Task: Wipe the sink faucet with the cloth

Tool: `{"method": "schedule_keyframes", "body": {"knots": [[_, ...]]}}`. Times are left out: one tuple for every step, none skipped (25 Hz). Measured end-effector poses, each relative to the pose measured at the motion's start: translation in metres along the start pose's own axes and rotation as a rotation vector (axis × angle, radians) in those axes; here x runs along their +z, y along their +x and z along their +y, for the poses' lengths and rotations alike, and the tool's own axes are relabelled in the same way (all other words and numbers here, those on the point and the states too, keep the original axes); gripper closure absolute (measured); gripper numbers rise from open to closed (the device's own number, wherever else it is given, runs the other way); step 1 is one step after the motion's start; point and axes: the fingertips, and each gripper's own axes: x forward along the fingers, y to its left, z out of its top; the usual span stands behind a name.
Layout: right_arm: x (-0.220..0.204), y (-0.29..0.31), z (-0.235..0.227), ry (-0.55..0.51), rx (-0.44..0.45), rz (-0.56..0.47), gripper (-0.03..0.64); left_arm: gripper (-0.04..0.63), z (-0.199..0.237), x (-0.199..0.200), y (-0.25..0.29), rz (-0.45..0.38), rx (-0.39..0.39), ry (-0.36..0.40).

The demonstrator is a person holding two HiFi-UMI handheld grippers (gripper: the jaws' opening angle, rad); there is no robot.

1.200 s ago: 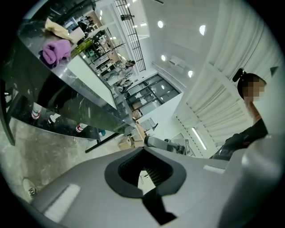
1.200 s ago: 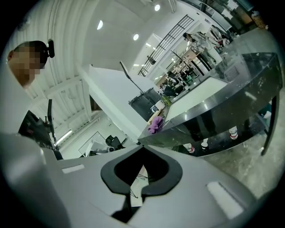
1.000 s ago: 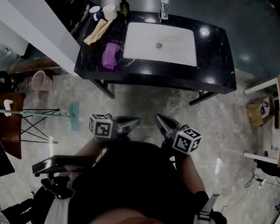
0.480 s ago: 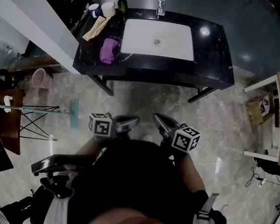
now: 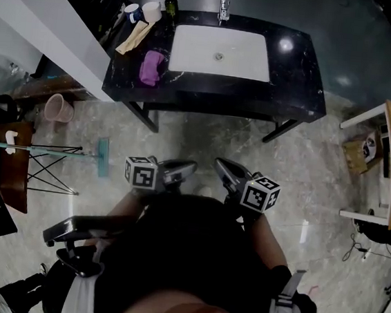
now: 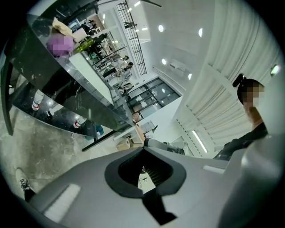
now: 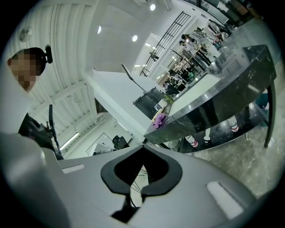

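The left gripper point(image 5: 189, 167) and right gripper point(image 5: 221, 165) hang with jaws pressed together, empty, well apart from the counter point(image 5: 298, 73), where the cloth point(image 5: 150, 68) lies left of the sink point(image 5: 193, 48), apart from the faucet point(image 5: 225, 4): fetching or finished, either fits.

Dim head view, bright fisheye gripper views, ceiling-light glare

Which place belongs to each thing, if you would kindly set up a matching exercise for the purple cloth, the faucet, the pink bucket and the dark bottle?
Things:
1. purple cloth
2. faucet
3. pink bucket
4. dark bottle

Places:
A. on the floor, left of the counter
B. behind the basin, at the counter's far edge
C. on the counter, just left of the basin
D. beside the white cup

Pairs: 1-C, 2-B, 3-A, 4-D.
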Motion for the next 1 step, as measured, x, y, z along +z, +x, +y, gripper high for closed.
{"method": "schedule_keyframes", "body": {"knots": [[-0.001, -0.0006, 0.0008, 0.001, 0.001, 0.0, 0.606, 0.595, -0.0002, -0.0009, -0.0009, -0.007, 0.0, -0.007]]}}
